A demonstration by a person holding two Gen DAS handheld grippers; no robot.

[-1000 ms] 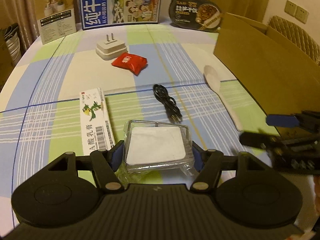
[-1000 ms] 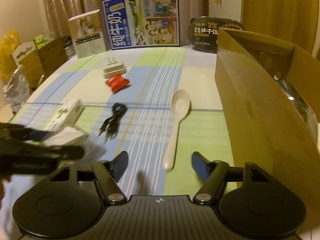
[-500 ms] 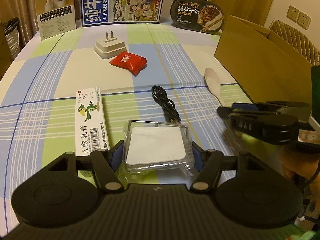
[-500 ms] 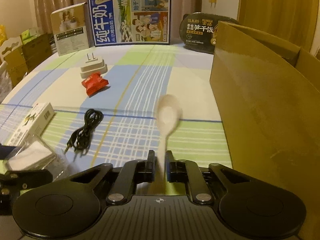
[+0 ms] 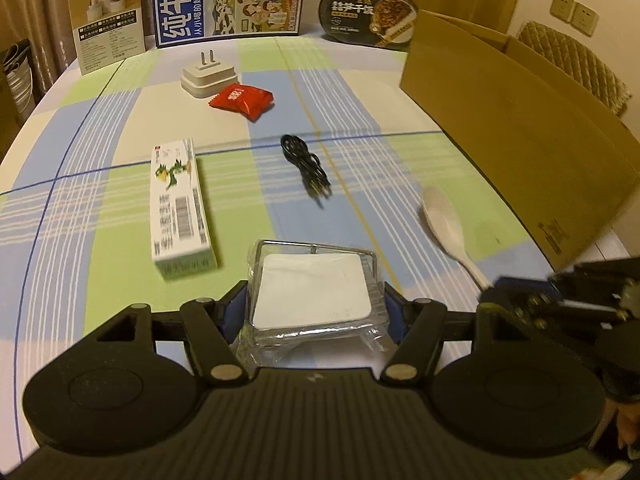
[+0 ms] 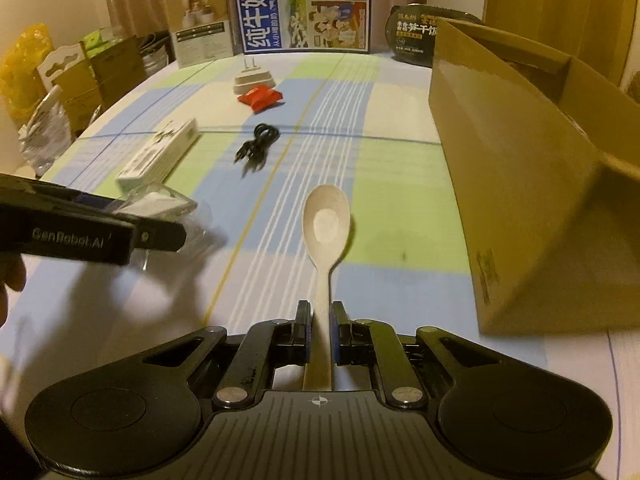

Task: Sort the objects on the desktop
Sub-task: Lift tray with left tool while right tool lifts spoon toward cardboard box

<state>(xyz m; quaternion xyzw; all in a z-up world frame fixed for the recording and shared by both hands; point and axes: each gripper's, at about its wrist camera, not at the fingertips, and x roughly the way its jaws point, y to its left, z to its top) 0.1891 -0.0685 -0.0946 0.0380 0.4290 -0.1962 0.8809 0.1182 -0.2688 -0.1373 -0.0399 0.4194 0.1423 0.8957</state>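
My left gripper [image 5: 314, 308] is shut on a clear plastic case with a white square pad [image 5: 314, 290] inside, held just above the checked tablecloth. My right gripper [image 6: 320, 330] is shut on the handle of a cream spoon [image 6: 326, 226], whose bowl points away over the cloth. From the left wrist view the spoon [image 5: 442, 220] lies to the right, its handle ending in the right gripper [image 5: 500, 286]. In the right wrist view the left gripper [image 6: 176, 236] with the case [image 6: 160, 204] is at the left.
An open cardboard box [image 6: 520, 168] stands at the right. On the cloth lie a black cable [image 5: 306, 164], a long white carton [image 5: 178, 208], a red packet [image 5: 242, 100] and a white plug [image 5: 208, 76]. Boxes and a food bowl line the far edge.
My right gripper went from open to shut on the spoon handle and drew the spoon back toward the near edge. The left gripper, still holding the case, shifted a little.
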